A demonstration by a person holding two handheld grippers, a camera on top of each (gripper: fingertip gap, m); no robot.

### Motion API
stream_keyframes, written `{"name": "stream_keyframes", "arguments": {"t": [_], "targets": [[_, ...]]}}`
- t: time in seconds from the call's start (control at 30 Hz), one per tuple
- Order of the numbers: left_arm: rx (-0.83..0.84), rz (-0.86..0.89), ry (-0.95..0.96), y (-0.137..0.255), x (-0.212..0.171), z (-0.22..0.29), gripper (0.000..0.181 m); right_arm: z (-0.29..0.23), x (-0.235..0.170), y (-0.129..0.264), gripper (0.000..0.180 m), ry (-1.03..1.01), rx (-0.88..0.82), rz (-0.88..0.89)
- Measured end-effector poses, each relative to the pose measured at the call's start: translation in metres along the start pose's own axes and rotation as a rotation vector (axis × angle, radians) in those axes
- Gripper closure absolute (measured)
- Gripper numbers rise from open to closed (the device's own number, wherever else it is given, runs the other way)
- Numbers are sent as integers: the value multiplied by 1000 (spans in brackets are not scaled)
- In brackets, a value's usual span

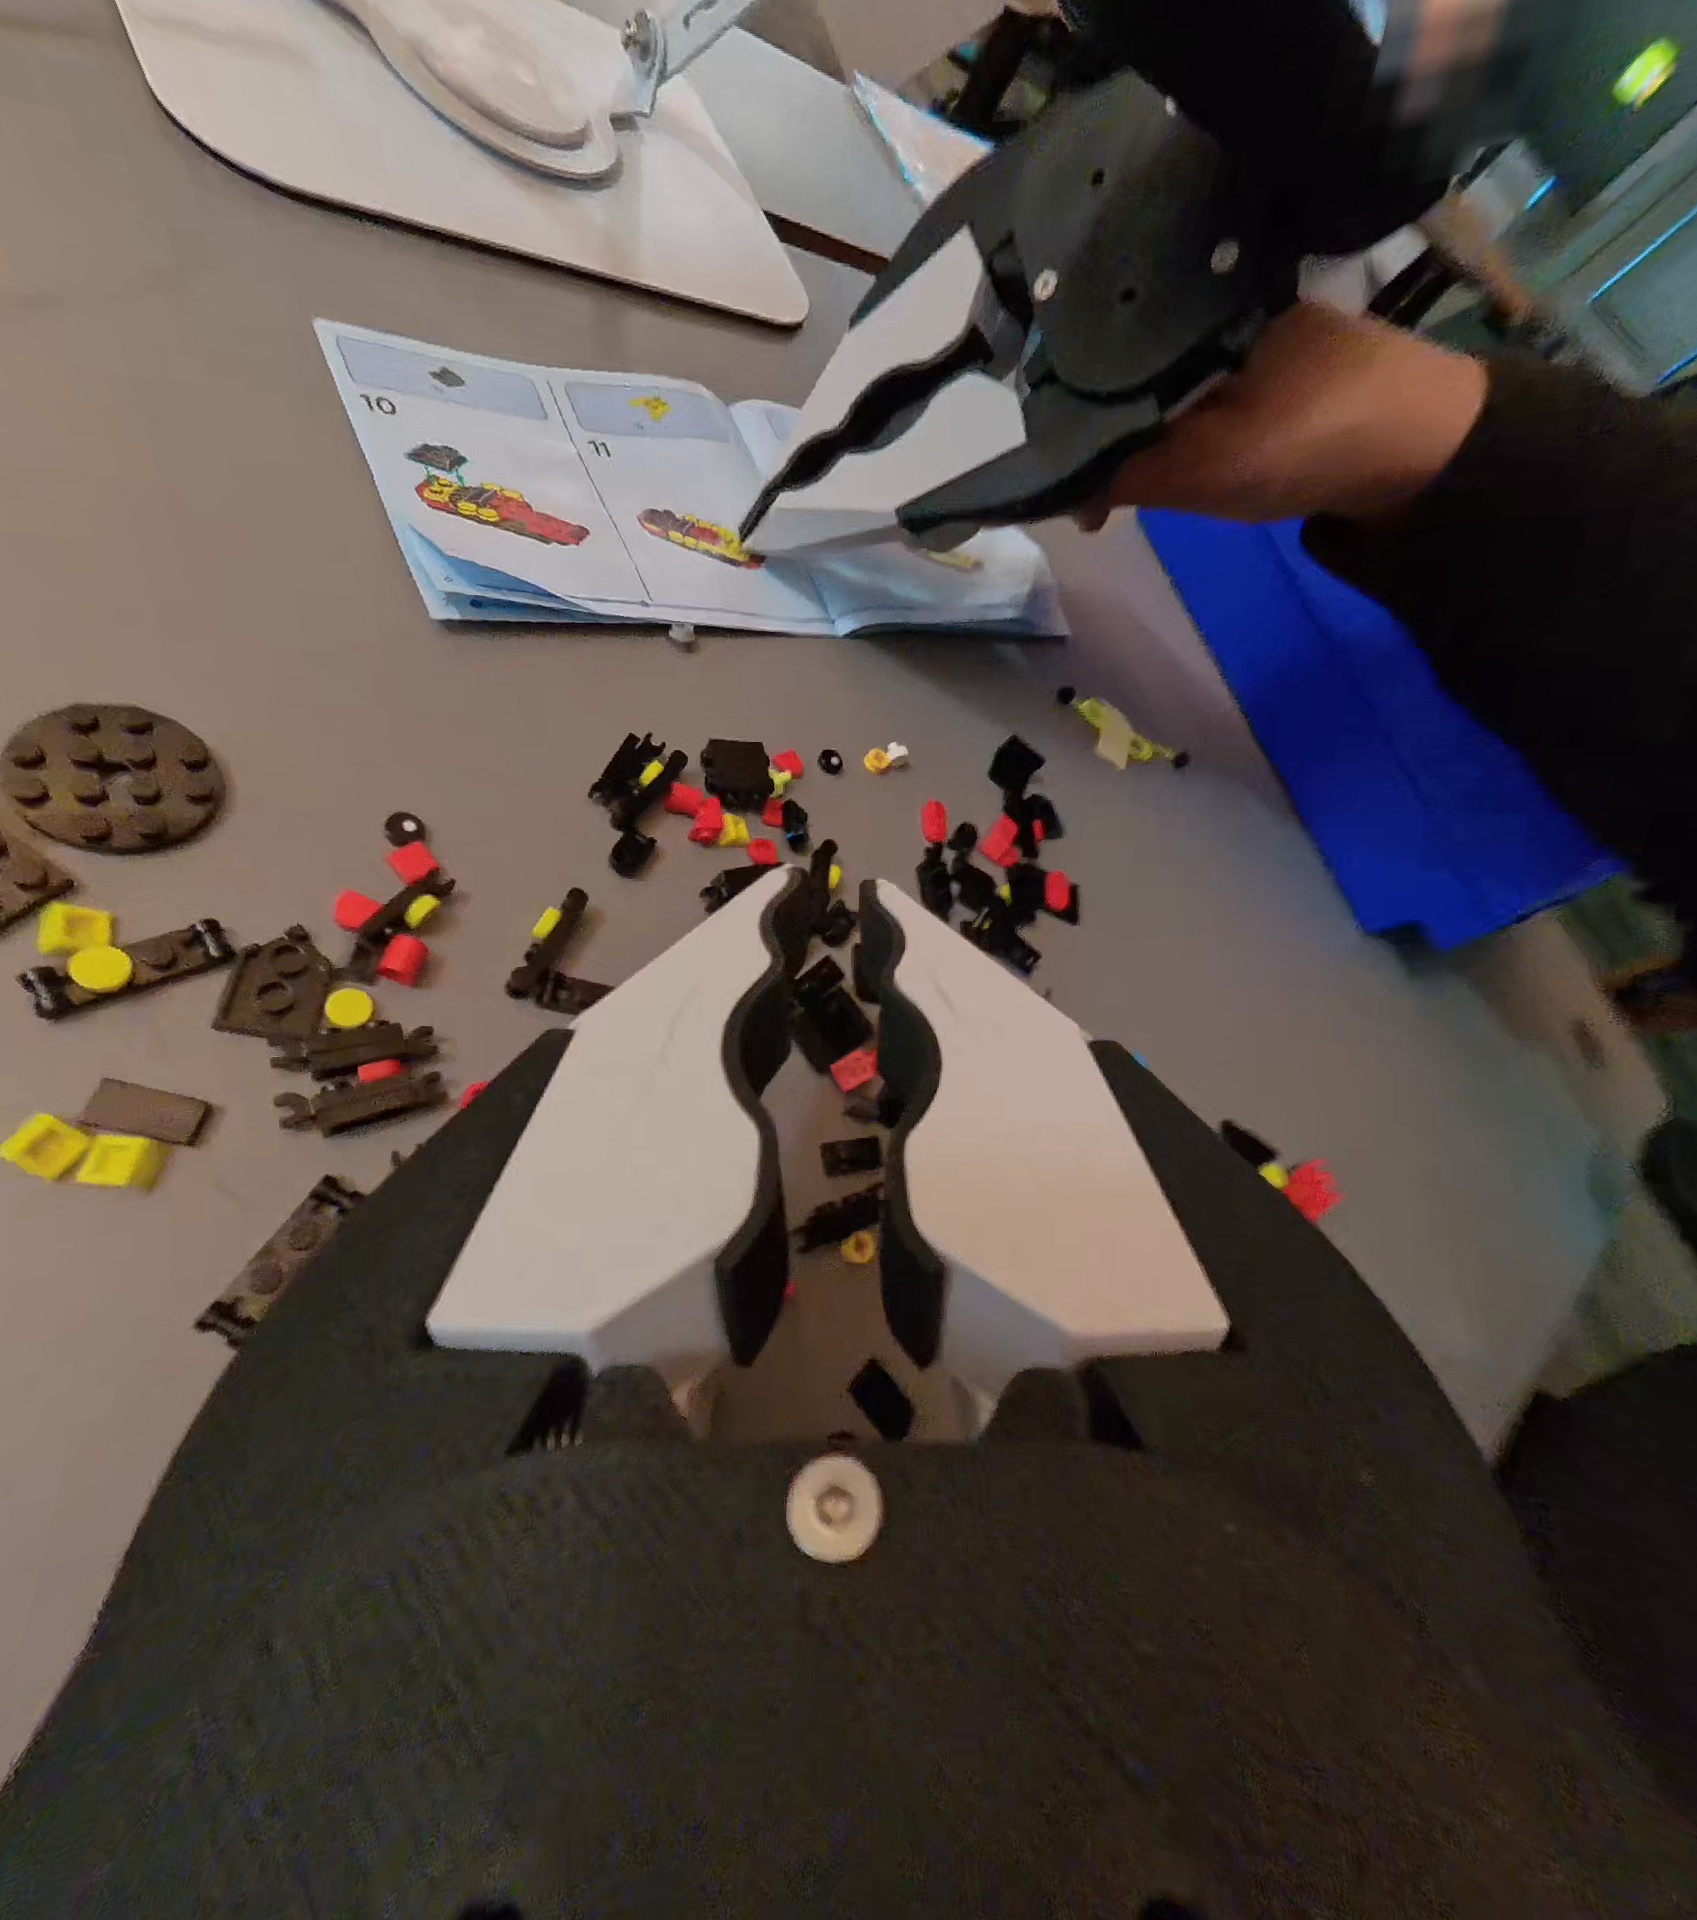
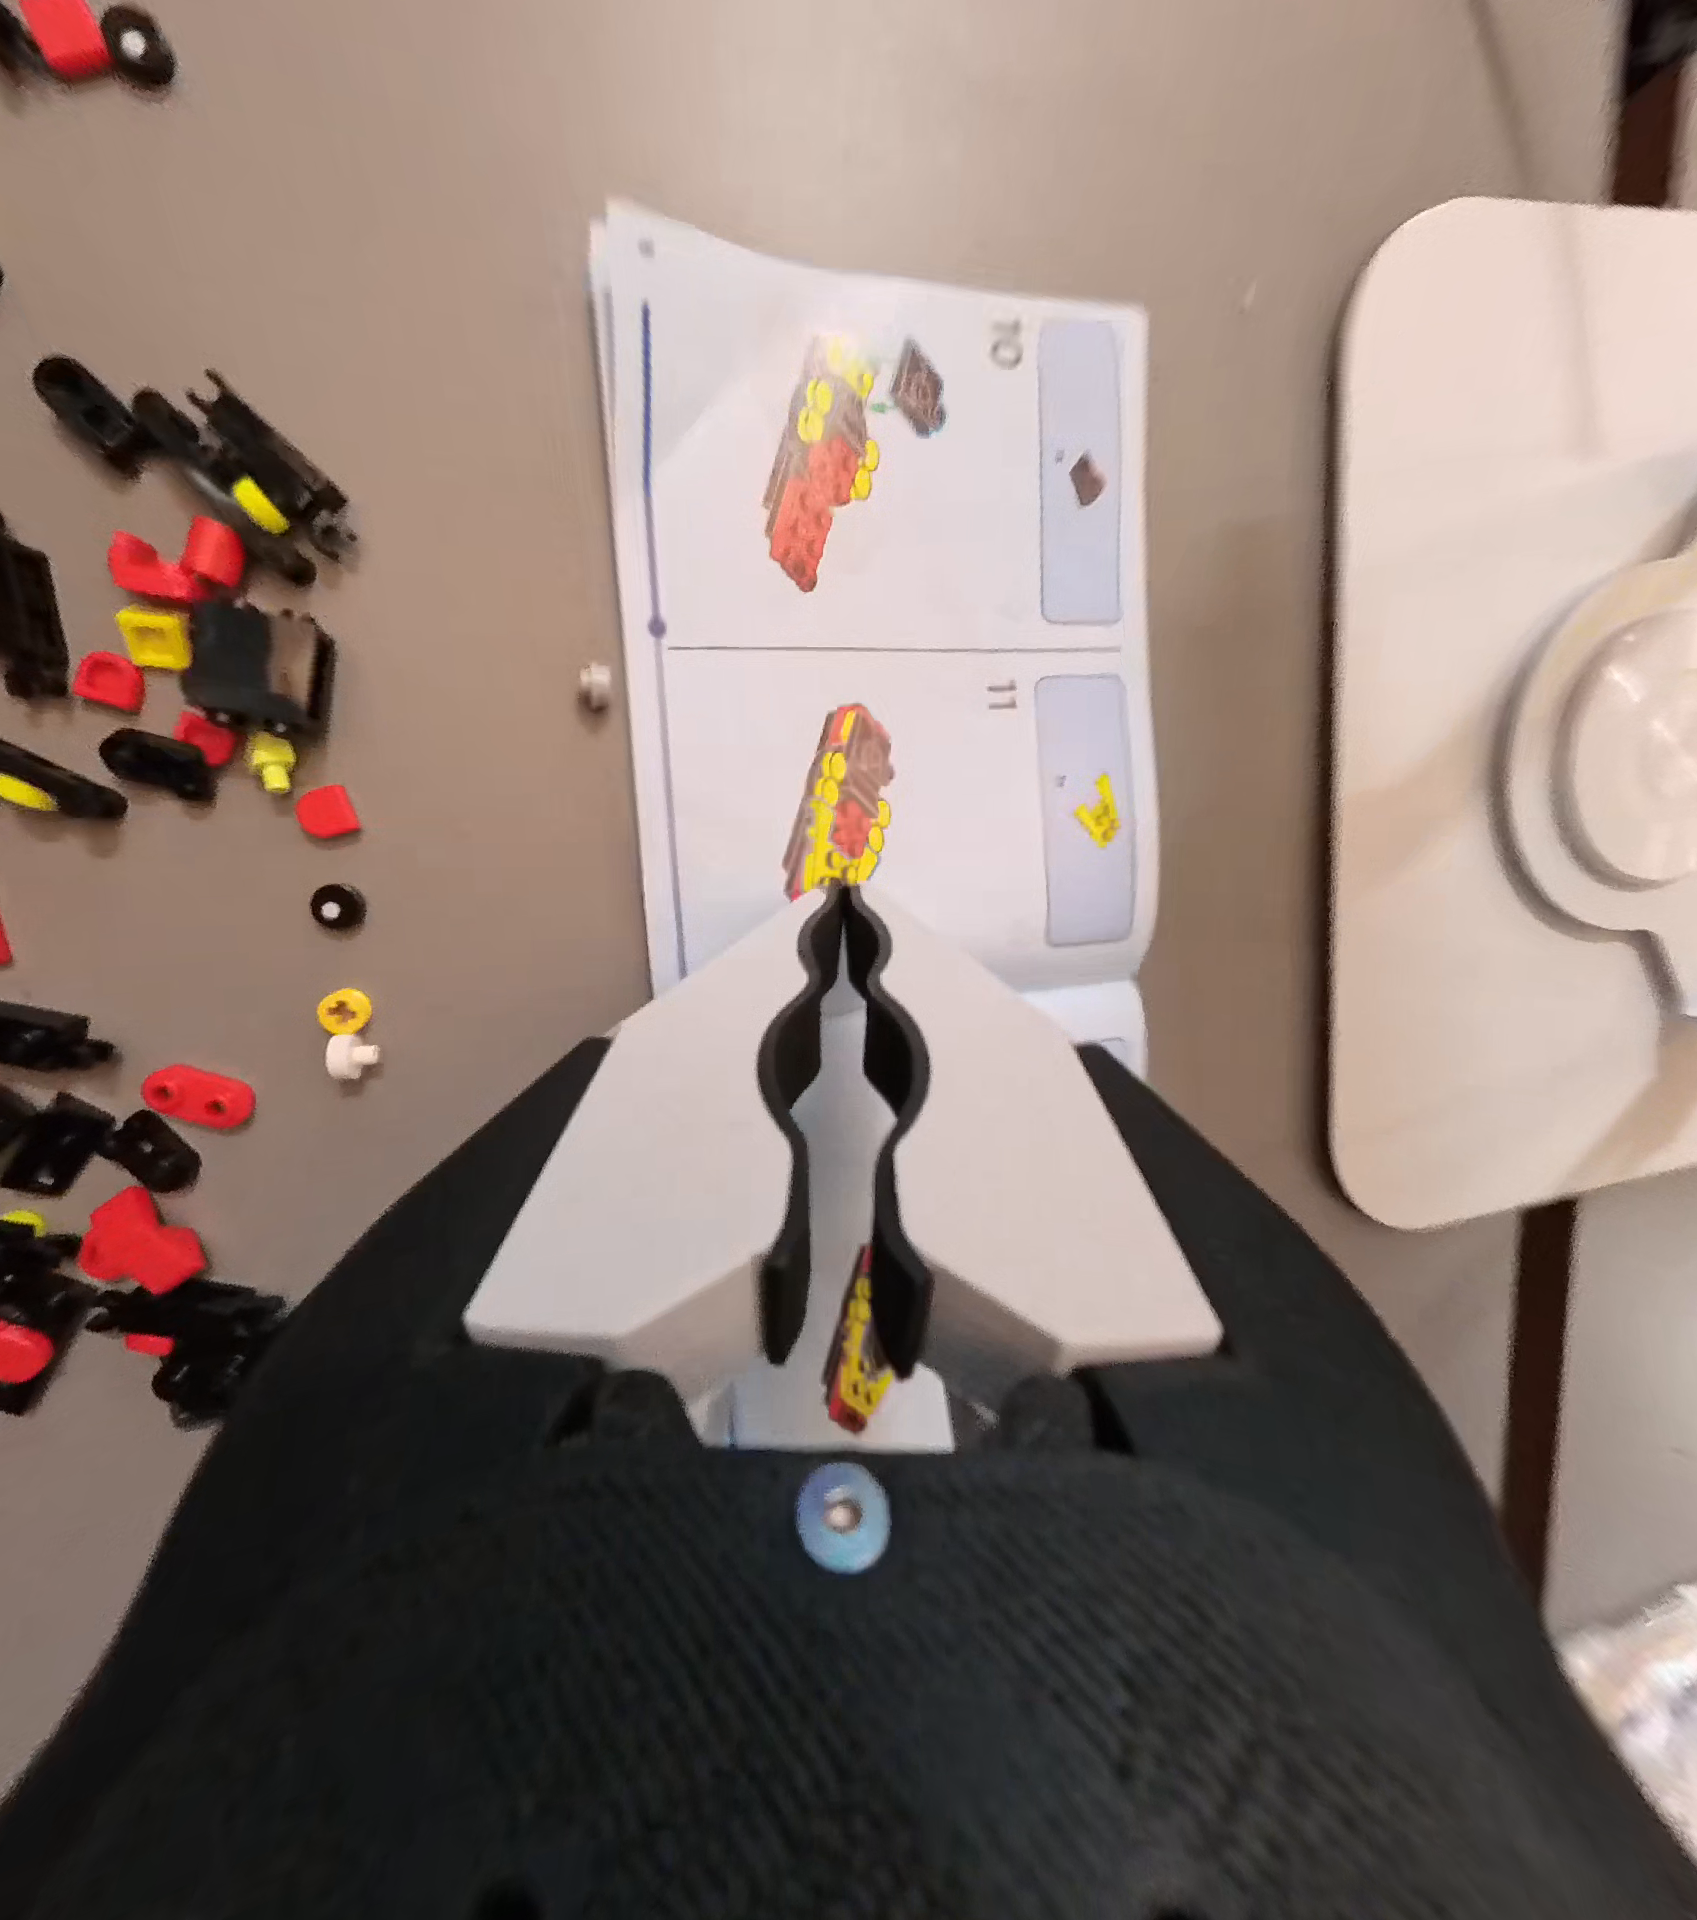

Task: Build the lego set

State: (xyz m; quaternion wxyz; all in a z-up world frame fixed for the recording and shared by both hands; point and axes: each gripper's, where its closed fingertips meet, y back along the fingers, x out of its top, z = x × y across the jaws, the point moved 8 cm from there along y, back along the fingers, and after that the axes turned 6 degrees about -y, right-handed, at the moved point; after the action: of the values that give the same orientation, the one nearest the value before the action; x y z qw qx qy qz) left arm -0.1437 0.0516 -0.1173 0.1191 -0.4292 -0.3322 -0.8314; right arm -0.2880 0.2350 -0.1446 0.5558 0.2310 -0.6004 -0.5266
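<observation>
Right gripper (image 2: 842, 904) over instruction booklet (image 2: 885, 582), jaws closed

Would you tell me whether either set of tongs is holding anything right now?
Neither: the right tongs are shut, tips empty, over the instruction booklet; the left tongs are open above loose bricks.

A grey-brown desk (image 1: 148, 540) fills most of both views. A white stand base (image 2: 1426, 727) rests on it near the far edge. Beyond the desk's right edge lies a blue sheet (image 1: 1363, 727) over pale floor (image 1: 1571, 1039). A blurred green light (image 1: 1646, 71) glows in the dim room behind.
</observation>
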Motion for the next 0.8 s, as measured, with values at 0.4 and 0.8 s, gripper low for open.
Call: {"name": "stream_keyframes", "arguments": {"t": [0.4,0.8], "targets": [[108,26,-171,-7,-3,19,169,-120,5,138,164,-257,-53,711],[-4,103,-22,-35,-5,58,180,-165,-97,113,180,-907,-115,1022]]}}
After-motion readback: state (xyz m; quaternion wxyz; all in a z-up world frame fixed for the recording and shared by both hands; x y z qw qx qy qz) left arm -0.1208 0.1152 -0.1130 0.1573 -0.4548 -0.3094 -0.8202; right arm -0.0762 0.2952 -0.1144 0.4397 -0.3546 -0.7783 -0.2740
